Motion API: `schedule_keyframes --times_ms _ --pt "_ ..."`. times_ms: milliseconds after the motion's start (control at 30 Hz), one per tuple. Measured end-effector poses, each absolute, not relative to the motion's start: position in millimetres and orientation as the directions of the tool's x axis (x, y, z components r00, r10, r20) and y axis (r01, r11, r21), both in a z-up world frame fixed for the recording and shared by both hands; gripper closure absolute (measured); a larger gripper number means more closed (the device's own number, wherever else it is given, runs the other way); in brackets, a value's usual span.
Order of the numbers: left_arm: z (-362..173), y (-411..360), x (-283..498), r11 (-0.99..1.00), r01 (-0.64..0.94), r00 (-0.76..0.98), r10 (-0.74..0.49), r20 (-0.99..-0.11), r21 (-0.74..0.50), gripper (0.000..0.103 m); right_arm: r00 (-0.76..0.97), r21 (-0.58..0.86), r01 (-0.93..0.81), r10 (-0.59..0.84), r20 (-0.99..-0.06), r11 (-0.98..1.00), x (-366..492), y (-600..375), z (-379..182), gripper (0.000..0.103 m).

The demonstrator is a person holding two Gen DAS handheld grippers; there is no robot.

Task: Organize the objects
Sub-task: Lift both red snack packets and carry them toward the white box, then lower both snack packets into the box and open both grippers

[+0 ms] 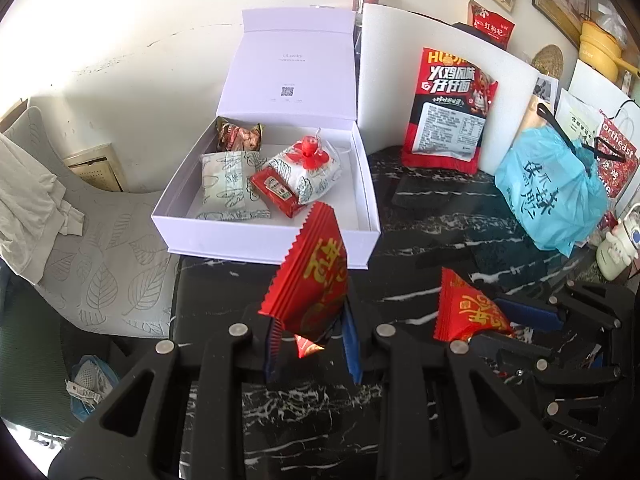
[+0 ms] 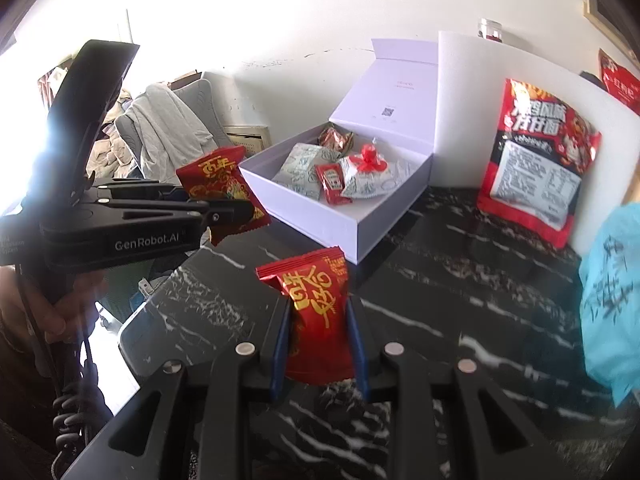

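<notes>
An open white box (image 1: 224, 240) (image 2: 360, 236) stands on the black marble table (image 1: 420, 240) (image 2: 460, 280). It holds two white patterned packets, a brown candy, a red ketchup sachet (image 1: 276, 194) (image 2: 332, 184) and a red-bowed packet (image 1: 310, 156). My left gripper (image 1: 310, 344) (image 2: 236, 210) is shut on a red snack packet (image 1: 312, 280) (image 2: 220, 184), held above the table near the box's front. My right gripper (image 2: 318, 340) (image 1: 512, 320) is shut on a second red snack packet (image 2: 318, 320) (image 1: 468, 312), to the right of the left one.
A large red noodle bag (image 1: 452, 108) (image 2: 536, 164) leans on a white board behind the table. A blue plastic bag (image 1: 552, 188) (image 2: 612, 300) lies at the right. A grey chair with cloth (image 1: 80, 240) stands left of the table.
</notes>
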State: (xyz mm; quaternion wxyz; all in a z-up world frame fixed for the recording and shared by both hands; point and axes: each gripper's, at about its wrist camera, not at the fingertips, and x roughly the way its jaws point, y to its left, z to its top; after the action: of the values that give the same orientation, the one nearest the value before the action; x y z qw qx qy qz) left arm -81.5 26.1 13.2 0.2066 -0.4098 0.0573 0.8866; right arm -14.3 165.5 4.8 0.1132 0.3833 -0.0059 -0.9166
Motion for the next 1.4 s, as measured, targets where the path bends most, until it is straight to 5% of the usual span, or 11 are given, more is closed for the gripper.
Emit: schedule_keyframes --times_ms 1400 --pt "9 25 -240 -0.922 -0.381 -0.596 0.303 -0.743 -0.07 0.078 -0.683 0.045 0.301 -0.248 -0.687 -0.953 -193 153 9 0.076"
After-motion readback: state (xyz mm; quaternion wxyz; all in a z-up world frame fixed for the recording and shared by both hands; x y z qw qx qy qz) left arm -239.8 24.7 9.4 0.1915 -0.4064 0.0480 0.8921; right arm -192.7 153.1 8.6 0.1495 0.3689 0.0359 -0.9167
